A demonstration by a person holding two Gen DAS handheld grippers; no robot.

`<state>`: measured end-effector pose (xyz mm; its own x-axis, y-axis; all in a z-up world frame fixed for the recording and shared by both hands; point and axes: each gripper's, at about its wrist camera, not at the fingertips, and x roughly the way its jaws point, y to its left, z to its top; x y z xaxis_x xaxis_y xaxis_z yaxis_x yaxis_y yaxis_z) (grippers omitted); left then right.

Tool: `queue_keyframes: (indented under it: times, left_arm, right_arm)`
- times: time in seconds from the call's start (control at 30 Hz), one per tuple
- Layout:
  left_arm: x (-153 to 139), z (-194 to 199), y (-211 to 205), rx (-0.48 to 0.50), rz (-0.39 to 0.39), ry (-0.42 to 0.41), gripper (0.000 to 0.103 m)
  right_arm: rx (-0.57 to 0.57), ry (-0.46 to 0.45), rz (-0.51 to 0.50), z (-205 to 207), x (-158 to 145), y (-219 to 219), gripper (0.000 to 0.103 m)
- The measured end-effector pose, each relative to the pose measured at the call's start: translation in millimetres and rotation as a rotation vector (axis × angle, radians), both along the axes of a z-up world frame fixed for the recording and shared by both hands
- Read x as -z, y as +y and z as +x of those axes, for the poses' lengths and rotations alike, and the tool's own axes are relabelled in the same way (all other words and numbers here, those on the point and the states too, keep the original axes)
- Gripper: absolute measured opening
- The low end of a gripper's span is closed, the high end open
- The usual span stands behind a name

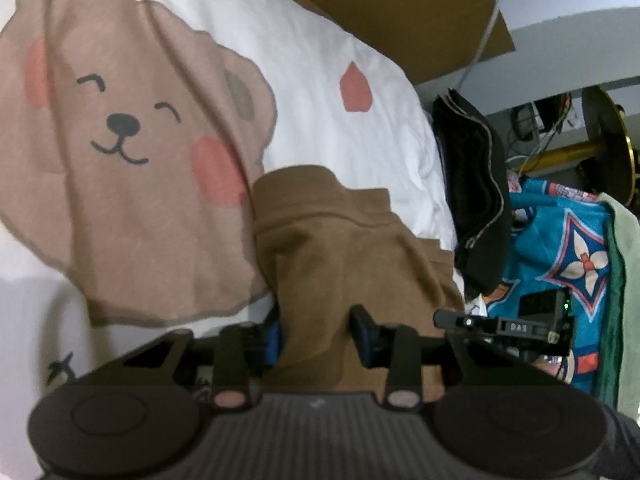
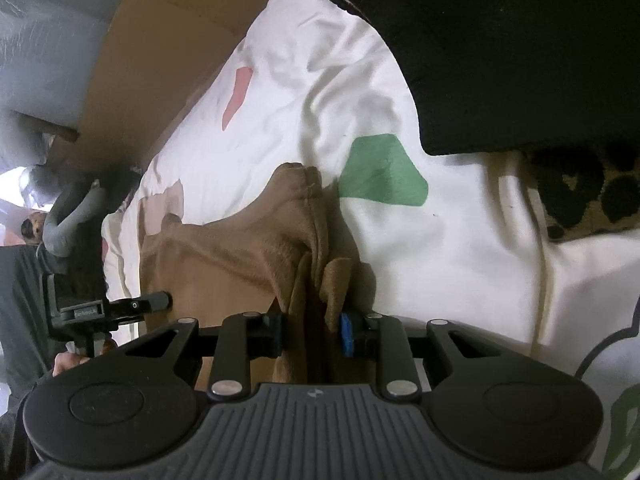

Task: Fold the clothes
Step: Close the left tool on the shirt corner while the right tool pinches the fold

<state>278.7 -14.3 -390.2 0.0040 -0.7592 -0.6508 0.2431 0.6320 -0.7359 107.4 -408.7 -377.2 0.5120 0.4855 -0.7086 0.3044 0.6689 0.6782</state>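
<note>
The brown garment (image 1: pixel 340 240) lies bunched on the white bed cover (image 1: pixel 320 60), and both claws grip it. In the left wrist view the left claw (image 1: pixel 318 340) is partly closed, and a thick fold of the brown cloth fills the gap between its two blue-padded fingers, with the pads pressing on it. In the right wrist view the right claw (image 2: pixel 312 334) is also partly closed, and its pads squeeze a gathered edge of the same garment (image 2: pixel 240 256). The other tool shows beside the garment in each view.

There is one brown garment and two claws. On the cover beside the garment there is one large printed bear face (image 1: pixel 120 128), one pink patch (image 1: pixel 354 88) and one green patch (image 2: pixel 380 172). One black piece of clothing with a zipper (image 1: pixel 476 200) lies at the edge of the cover, beyond the garment, and next to it a blue patterned cloth (image 1: pixel 560 248).

The surface is a soft, wrinkled bed. A brown cardboard sheet (image 1: pixel 400 8) stands behind the cover, far from the garment.
</note>
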Motion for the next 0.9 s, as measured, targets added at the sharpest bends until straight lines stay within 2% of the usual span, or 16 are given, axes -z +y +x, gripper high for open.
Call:
queue_keyframes:
  times: [0.1,0.17,0.2,0.23,0.27,0.37,0.4,0.43,0.53,0.57,0.7,0.9]
  left_arm:
    - [-0.2,1.0,-3.5,-0.004,0.002,-0.008,0.04]
    - [-2.1,2.5,-5.5,-0.002,0.01,-0.017,0.037]
    - [-3.0,3.3,-6.4,-0.002,0.013,-0.022,0.033]
    - [-5.1,3.5,-4.9,-0.008,0.016,-0.032,0.025]
    - [-7.7,3.0,-3.3,-0.01,0.016,-0.05,0.022]
    - [-12.6,0.7,1.1,-0.02,0.015,-0.081,0.021]
    - [-11.7,0.4,1.3,-0.022,0.018,-0.073,0.022]
    - [-10.7,0.1,1.5,-0.024,0.022,-0.065,0.03]
    - [-9.2,-0.1,1.0,-0.006,0.023,-0.036,0.04]
    - [-10.1,-0.8,0.9,0.004,0.023,-0.038,0.042]
    - [-7.2,0.1,2.0,0.006,0.013,-0.032,0.043]
    - [-2.1,2.6,-3.5,0.005,-0.004,-0.033,0.043]
  right_arm:
    - [-0.003,0.0,-0.015,4.6,-0.1,3.2,0.031]
    - [-0.009,-0.003,-0.028,7.4,-2.1,5.0,0.028]
    - [-0.013,-0.009,-0.035,7.9,-4.1,5.4,0.022]
    - [-0.015,-0.017,-0.042,8.0,-6.4,5.8,0.019]
    - [-0.017,-0.033,-0.049,7.1,-9.6,6.1,0.019]
    - [-0.025,-0.073,-0.063,2.8,-16.7,7.7,0.018]
    - [-0.028,-0.075,-0.069,1.9,-17.1,8.2,0.018]
    - [-0.031,-0.07,-0.076,1.9,-16.7,8.8,0.02]
    - [-0.049,-0.043,-0.102,4.7,-15.3,10.1,0.025]
    - [-0.056,-0.038,-0.108,5.3,-15.5,10.4,0.028]
    - [-0.066,-0.034,-0.118,5.3,-13.1,8.6,0.035]
    - [-0.061,-0.036,-0.105,8.2,-6.3,10.5,0.035]
